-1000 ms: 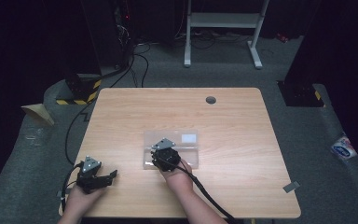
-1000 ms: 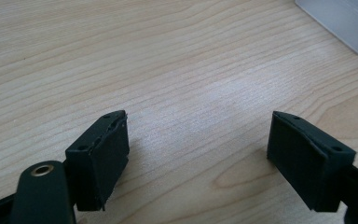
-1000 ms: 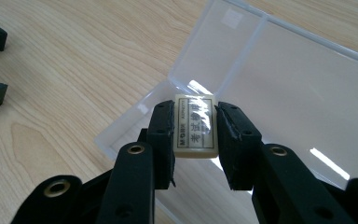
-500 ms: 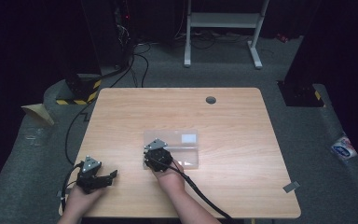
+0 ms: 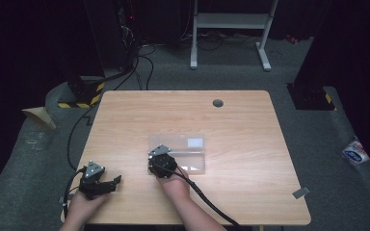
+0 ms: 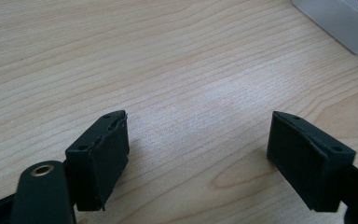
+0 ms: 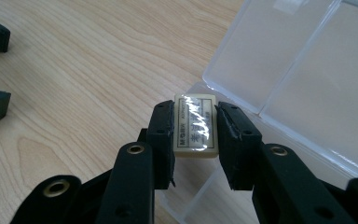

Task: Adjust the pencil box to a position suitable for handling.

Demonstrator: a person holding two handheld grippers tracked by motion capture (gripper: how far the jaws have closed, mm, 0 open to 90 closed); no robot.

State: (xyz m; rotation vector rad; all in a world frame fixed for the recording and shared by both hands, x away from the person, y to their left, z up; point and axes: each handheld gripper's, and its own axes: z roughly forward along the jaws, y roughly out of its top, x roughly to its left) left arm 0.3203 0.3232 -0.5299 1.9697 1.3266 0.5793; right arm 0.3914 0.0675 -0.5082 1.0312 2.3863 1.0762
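The right tongs [image 7: 195, 135] are clamped on a wrapped eraser [image 7: 195, 123], held over the near left corner of the open clear box [image 5: 189, 150] mid-desk, probably to put it in or lift it out. Its print is too small to read. The left tongs [image 6: 198, 158] rest spread apart, empty, by the desk's [image 5: 250, 192] near left corner.

We count one wooden table [image 5: 250, 144]. On it lies one clear plastic case [image 5: 192, 151], opened flat near the front edge, so we see its two halves. There is one wrapped eraser [image 7: 196, 123], one white label [image 5: 195, 142] on the case, and one dark round grommet [image 5: 218, 103] near the table's back edge. We count two grippers: the left gripper [image 5: 110, 183] and the right gripper [image 7: 196, 140].
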